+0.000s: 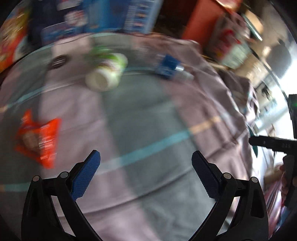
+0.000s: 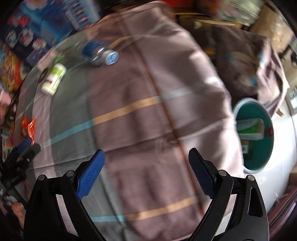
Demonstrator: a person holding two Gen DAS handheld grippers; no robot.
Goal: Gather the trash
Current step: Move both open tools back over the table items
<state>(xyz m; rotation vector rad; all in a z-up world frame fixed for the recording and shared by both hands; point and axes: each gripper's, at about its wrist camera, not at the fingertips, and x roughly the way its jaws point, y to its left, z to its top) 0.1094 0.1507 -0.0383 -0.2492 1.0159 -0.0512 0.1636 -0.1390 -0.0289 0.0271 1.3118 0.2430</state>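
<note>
Trash waits: both claws, left claw (image 1: 145, 174) and right claw (image 2: 146, 172), hang open and empty, so next grab the orange wrapper (image 1: 38, 140) nearby.

We see a cluttered home room, striped cloth (image 2: 148, 111) over a table, printed boxes (image 1: 118, 14) stacked far, teal bin (image 2: 254, 135) right.

- I've got the wrapper (image 1: 38, 140) on the cloth (image 1: 144, 115), left of my left gripper (image 1: 145, 176).
- Cup (image 1: 105, 74) lies ahead on its side; bottle (image 1: 170, 67) is to its right.
- Bin (image 2: 254, 135) sits off the cloth's right edge, cartons (image 2: 250, 128) inside it.
</note>
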